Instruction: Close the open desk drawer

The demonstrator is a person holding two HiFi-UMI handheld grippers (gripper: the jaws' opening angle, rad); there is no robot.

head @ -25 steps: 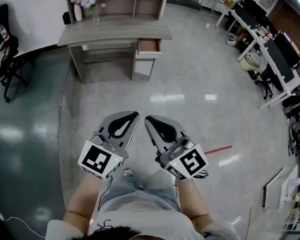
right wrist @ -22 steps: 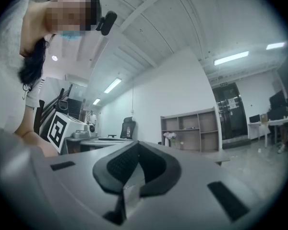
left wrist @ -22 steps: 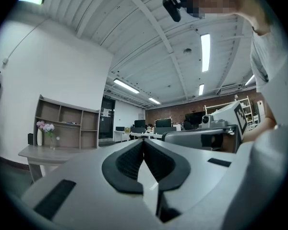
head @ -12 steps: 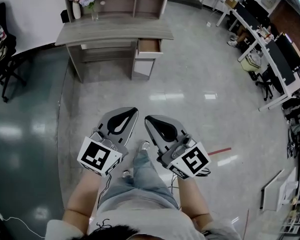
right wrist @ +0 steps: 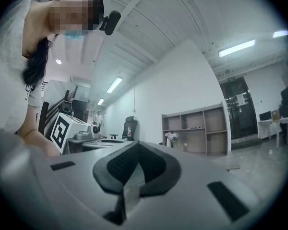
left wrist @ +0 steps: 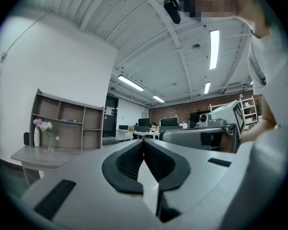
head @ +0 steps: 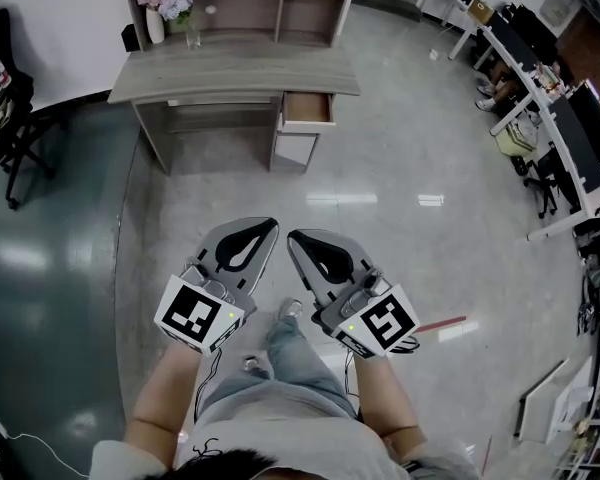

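Across the floor, the open drawer [head: 307,109] under the surface [head: 230,73] has drawn slightly nearer as the person steps in. Closed and empty, the left tongs [head: 268,228] and right tongs [head: 294,238] are well short of it.

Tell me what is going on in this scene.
A person holds a gripper in each hand, facing a desk across the floor. The left gripper and right gripper are both shut and empty. The desk's drawer stands pulled open, and neither gripper has reached it yet.
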